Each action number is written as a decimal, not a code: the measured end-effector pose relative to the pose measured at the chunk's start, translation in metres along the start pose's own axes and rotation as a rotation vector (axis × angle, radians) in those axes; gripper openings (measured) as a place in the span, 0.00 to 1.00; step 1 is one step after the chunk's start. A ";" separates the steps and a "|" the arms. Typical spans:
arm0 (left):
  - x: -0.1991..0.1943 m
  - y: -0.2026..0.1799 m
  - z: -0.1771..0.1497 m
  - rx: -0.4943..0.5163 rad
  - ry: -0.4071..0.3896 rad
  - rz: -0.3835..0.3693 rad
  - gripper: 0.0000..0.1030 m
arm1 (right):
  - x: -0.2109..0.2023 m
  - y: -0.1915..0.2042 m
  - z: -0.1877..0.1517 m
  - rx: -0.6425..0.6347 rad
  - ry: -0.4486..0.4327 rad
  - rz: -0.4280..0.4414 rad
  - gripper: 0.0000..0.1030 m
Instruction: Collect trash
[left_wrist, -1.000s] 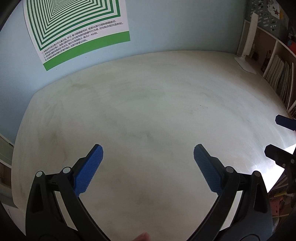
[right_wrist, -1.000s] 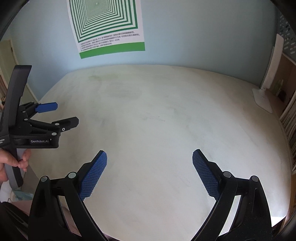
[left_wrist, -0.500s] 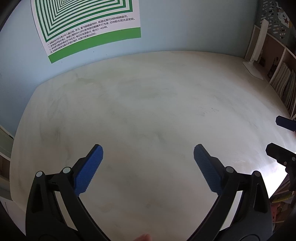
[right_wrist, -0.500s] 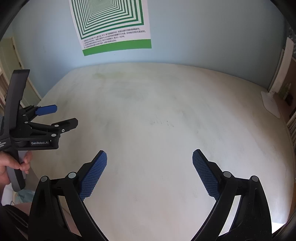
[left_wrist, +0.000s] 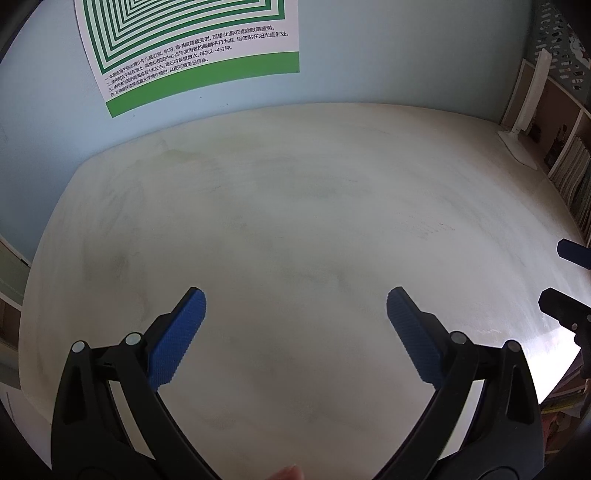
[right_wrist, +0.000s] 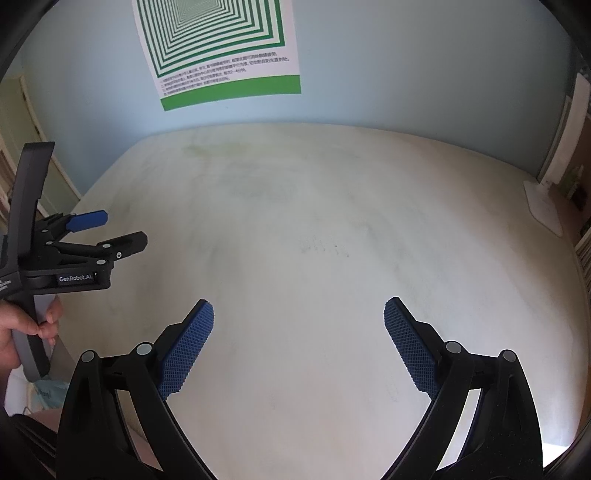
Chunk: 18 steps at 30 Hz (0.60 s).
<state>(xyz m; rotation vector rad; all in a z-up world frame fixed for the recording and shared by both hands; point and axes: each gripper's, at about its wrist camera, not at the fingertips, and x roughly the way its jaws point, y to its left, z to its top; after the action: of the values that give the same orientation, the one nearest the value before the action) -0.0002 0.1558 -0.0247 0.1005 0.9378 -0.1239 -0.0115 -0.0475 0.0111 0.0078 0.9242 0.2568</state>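
Note:
No trash shows on the pale table (left_wrist: 295, 206) in either view. My left gripper (left_wrist: 295, 306) hovers over the table's near part, open, with nothing between its blue pads. My right gripper (right_wrist: 299, 314) is open too, over the same bare surface (right_wrist: 314, 229). In the right wrist view the left gripper (right_wrist: 114, 230) appears at the left edge, held by a hand (right_wrist: 22, 332). The right gripper's fingertips (left_wrist: 569, 251) poke in at the right edge of the left wrist view.
A green-striped poster (left_wrist: 192, 48) hangs on the light blue wall behind the table. A white lamp base (left_wrist: 517, 147) stands at the far right corner, beside shelves with books (left_wrist: 569, 173). A door (right_wrist: 22, 147) lies far left.
Both cameras have tilted up and shifted a little; the poster and far table edge sit lower in view. Both grippers stay open and empty.

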 end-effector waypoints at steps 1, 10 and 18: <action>0.000 0.001 0.000 0.000 -0.002 0.002 0.93 | 0.000 0.000 0.000 -0.003 0.000 -0.001 0.90; 0.002 0.009 -0.001 -0.027 -0.007 -0.024 0.93 | 0.000 0.000 0.003 -0.010 0.004 -0.011 0.90; 0.001 0.013 -0.002 -0.012 -0.012 -0.031 0.92 | 0.003 0.000 0.005 0.002 0.012 -0.014 0.90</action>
<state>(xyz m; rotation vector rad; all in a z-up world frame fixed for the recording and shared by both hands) 0.0005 0.1687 -0.0260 0.0738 0.9288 -0.1471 -0.0057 -0.0461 0.0117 0.0015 0.9366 0.2431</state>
